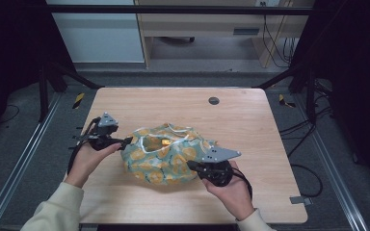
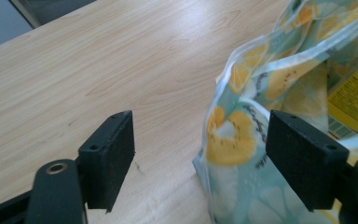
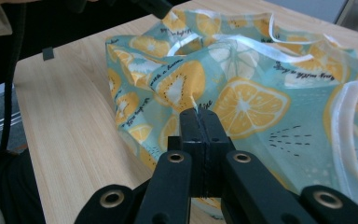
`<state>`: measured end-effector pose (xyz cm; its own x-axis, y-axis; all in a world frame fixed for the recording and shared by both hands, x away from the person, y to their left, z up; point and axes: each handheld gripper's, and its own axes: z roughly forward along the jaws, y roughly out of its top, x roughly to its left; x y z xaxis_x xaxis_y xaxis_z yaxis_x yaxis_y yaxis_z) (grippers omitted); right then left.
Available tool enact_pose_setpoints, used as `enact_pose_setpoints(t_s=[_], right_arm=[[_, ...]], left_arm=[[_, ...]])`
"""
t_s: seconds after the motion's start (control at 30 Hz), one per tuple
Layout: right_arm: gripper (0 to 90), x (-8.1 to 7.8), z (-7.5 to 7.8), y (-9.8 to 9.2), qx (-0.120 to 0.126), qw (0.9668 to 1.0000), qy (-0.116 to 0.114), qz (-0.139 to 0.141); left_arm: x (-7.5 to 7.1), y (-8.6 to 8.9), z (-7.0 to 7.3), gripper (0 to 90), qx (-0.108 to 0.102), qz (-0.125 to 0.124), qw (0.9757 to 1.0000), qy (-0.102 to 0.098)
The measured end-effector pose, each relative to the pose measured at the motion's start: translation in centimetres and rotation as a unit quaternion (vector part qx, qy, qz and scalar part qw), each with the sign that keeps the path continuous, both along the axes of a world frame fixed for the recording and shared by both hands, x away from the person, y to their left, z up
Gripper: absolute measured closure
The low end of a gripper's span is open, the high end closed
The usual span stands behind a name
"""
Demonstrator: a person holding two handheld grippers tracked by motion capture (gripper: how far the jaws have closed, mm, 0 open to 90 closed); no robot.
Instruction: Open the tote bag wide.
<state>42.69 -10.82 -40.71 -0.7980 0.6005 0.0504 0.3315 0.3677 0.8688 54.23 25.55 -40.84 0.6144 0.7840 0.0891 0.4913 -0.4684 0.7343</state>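
Observation:
A teal cloth bag (image 1: 161, 156) printed with lemon and kiwi slices lies slumped in the middle of the wooden table (image 1: 173, 106). Its mouth is open, with a yellow packet (image 1: 165, 142) inside. My left gripper (image 1: 125, 141) stands open at the bag's left rim. In the left gripper view the white-trimmed rim (image 2: 233, 135) lies between the spread jaws of the left gripper (image 2: 200, 123), and the yellow packet (image 2: 354, 100) peeks out at the right. My right gripper (image 1: 192, 166) is shut on a fold of the bag's near right side. In the right gripper view the right gripper (image 3: 199, 116) pinches the bag (image 3: 261, 107).
A round cable hole (image 1: 214, 100) sits in the table's far side. A small grey clip (image 1: 298, 199) is at the front right edge. Metal frame rails (image 1: 24, 159) run along both sides, with cables on the floor at the right.

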Motion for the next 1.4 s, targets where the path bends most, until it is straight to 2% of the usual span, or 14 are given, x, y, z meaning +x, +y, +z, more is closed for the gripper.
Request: enact_pose_setpoints(t_s=[0.13,0.2,0.3,0.33,0.37,0.43,0.53,0.67,0.7,0.8,0.93,1.1,1.3,1.4], right_arm=[[90.0,0.0,-0.5,0.0,-0.001,1.0,0.006,0.002],[90.0,0.1,-0.7,0.0,0.0,1.0,0.009,0.002],[90.0,0.1,-0.8,-0.1,0.0,0.9999,0.012,0.002],[90.0,0.2,-0.9,-0.2,0.001,0.9999,0.014,0.001],[90.0,0.2,-1.0,-0.3,0.002,0.9999,0.016,0.0],[90.0,0.2,-1.1,-0.4,0.002,0.9998,0.018,-0.003],[90.0,0.3,-1.3,-0.6,0.003,0.9998,0.021,-0.006],[90.0,0.4,-1.3,-0.7,0.004,0.9997,0.021,-0.01],[90.0,0.4,-1.3,-0.7,0.003,0.9997,0.021,-0.01],[90.0,0.3,-1.4,-0.8,0.004,0.9997,0.021,-0.014],[90.0,0.4,-1.6,-0.9,0.001,0.9995,0.024,-0.018],[90.0,0.5,-2.1,-1.2,-0.004,0.999,0.034,-0.03],[90.0,0.5,-2.4,-1.3,-0.003,0.9985,0.041,-0.037],[90.0,0.5,-2.6,-1.3,-0.007,0.9984,0.042,-0.037]], left_arm=[[1.5,-1.1,-0.5,20.9,-0.006,-0.015,0.9994,0.029],[1.9,-2.0,-0.7,22.0,0.007,-0.028,0.9991,0.031],[2.4,-3.0,-1.1,23.4,0.03,-0.03,0.9983,0.041],[2.5,-3.3,-1.3,26.2,0.036,-0.029,0.9982,0.039],[2.6,-3.5,-1.4,37.9,0.04,-0.03,0.9979,0.041],[2.8,-3.9,-1.6,39.7,0.046,-0.032,0.9974,0.046],[2.8,-4.1,-1.7,56.2,0.053,-0.035,0.9969,0.046],[2.6,-4.0,-1.4,77.3,0.05,-0.04,0.997,0.043],[2.5,-3.9,-1.2,84.1,0.047,-0.042,0.9972,0.04],[1.8,-3.7,-0.1,87.8,0.039,-0.044,0.9981,0.017],[0.4,-3.4,1.5,88.7,0.008,-0.043,0.9989,-0.017],[-2.2,-3.2,3.3,89.1,-0.025,-0.064,0.9963,-0.051],[-4.9,-3.0,4.5,89.2,-0.041,-0.094,0.9924,-0.067],[-6.0,-2.6,4.9,89.2,-0.056,-0.106,0.9904,-0.068]])
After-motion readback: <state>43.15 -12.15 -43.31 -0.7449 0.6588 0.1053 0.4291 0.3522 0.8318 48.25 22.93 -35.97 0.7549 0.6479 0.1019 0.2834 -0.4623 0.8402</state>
